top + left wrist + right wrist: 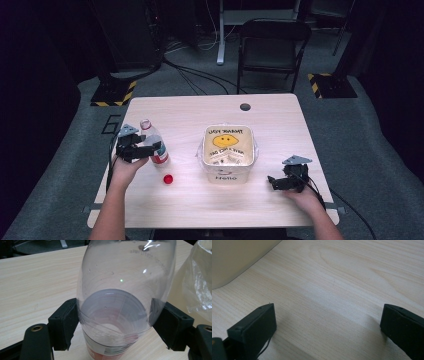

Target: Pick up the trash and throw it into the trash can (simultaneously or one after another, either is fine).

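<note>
While standing on the pale wooden table, dominates mid-scene: a cream square bin lined with a clear plastic bag, yellow smiley print inside, the word "Hello" on its near wall. Also appears at the right edge of the left gripper view as crinkled plastic, and at the far left corner of the right gripper view as a cream wall.

Left of the bin, well apart: clear plastic bottle, uncapped, red and white label low on its body, leaning slightly. Clamped around its body by the left gripper, black pads pressed against both sides of the clear wall, which looks slightly pinched; held in the left hand.

Near right on the table: right gripper, jaws spread wide, nothing between them but bare wood, carried by the right hand.

Smallest: red bottle cap, lying on the table just near and right of the bottle, apart from it.
</note>
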Tool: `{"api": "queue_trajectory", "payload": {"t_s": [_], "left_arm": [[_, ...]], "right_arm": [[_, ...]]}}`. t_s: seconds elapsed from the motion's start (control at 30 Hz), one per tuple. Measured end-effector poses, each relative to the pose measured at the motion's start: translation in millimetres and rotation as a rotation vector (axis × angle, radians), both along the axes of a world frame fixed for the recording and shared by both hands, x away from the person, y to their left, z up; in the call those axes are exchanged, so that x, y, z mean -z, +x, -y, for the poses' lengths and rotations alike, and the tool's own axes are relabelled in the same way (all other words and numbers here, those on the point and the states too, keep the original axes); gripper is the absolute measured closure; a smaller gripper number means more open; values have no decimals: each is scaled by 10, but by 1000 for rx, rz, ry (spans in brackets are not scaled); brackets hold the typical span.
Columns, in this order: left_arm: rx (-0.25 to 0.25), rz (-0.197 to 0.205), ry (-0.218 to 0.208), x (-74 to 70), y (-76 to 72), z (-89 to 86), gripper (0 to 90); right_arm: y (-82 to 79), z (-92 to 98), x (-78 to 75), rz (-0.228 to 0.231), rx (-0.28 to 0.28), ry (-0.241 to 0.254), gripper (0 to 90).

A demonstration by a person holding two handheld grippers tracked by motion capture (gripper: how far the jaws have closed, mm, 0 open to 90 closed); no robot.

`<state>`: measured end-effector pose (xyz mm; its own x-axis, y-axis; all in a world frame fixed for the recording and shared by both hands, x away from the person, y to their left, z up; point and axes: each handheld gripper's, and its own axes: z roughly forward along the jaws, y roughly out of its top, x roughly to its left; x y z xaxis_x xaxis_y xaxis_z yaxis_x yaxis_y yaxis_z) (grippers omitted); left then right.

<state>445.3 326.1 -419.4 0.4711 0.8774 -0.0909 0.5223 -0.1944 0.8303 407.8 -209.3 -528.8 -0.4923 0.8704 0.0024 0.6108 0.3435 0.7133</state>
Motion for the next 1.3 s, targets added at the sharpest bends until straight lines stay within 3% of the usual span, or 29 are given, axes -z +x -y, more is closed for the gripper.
{"api": "queue_trajectory", "payload": {"t_s": [0.37, 0.53, 1.3], "left_arm": [[13, -6, 24, -36, -1, 30, 255], [14, 9, 21, -89, -23, 30, 255], [58, 30, 17, -558, -138, 133, 256]], "right_arm": [[1, 2, 1, 0, -3, 1, 0], [2, 2, 1, 0, -3, 1, 0], [3, 3, 0, 0, -5, 1, 0]]}}
